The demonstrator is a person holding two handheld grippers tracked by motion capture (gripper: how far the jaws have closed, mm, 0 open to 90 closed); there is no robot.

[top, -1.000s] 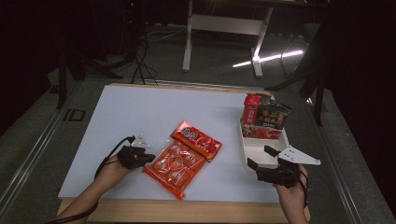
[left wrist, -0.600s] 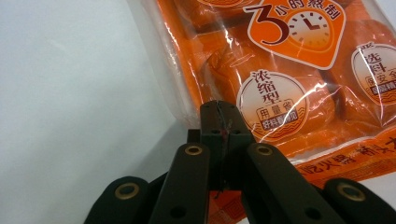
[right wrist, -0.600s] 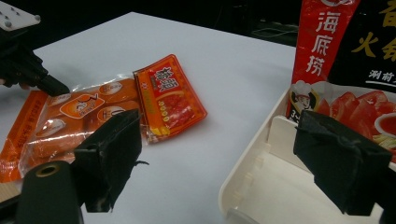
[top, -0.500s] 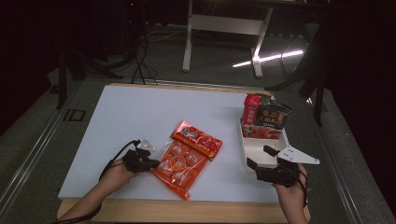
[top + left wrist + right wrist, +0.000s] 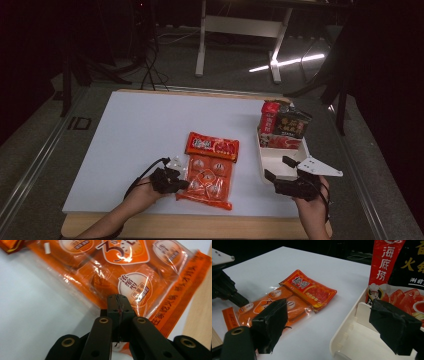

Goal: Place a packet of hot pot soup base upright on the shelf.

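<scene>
The left hand-held gripper (image 5: 181, 183) is seen at the near left of the worktop (image 5: 140, 130), its jaws brought fully together, with nothing visibly pinched between them. In the left gripper view the closed tips (image 5: 117, 305) lie over the clear sealed edge of the orange multi-pack pouch (image 5: 120, 272), touching or just above the film; which of the two cannot be told. The pouch (image 5: 207, 180) lies flat, directly ahead and to the right of this gripper, with its long axis running from the near edge of the worktop away toward the far side. Its far end is overlapped by a smaller red sachet (image 5: 212, 146).

The right hand-held gripper (image 5: 280, 170) is held with its jaws wide apart at the near end of the white tray (image 5: 272, 157), gripping nothing. Upright packets (image 5: 285, 125) are stacked at the tray's far end, and the near part is bare.

The left hand is judged the nearer to the pouch. The tray lies to the pouch's right, well apart, so any push or carry would be made sideways across the long axis. For a lift, the jaws would first have to be opened over the sealed edge.
</scene>
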